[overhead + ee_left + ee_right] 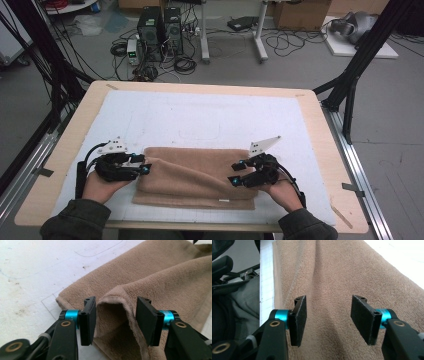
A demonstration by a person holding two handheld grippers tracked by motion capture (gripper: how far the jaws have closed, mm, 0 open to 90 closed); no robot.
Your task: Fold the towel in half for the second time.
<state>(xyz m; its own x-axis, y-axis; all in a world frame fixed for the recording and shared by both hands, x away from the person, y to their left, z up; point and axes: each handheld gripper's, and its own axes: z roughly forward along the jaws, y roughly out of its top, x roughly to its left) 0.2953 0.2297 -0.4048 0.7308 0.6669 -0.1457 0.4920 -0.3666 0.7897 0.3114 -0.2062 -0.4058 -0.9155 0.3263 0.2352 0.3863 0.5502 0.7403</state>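
Observation:
A folded tan towel (195, 177) lies on the white mat (200, 115) near the table's front edge. My left gripper (145, 165) is at the towel's left end. In the left gripper view its jaws (115, 320) stand apart around a raised fold of the towel (162, 277); the left pad grazes the fold and the right pad is clear of it. My right gripper (236, 172) sits over the towel's right end. In the right gripper view it (328, 320) is open, with flat towel (332, 277) below and nothing between the pads.
The mat covers a wooden table (320, 130) whose bare rim shows on all sides. Black frame posts (350, 85) rise at both far corners. Computer towers (160, 32) and cables lie on the floor beyond. The person's sleeves (75, 220) enter at the front edge.

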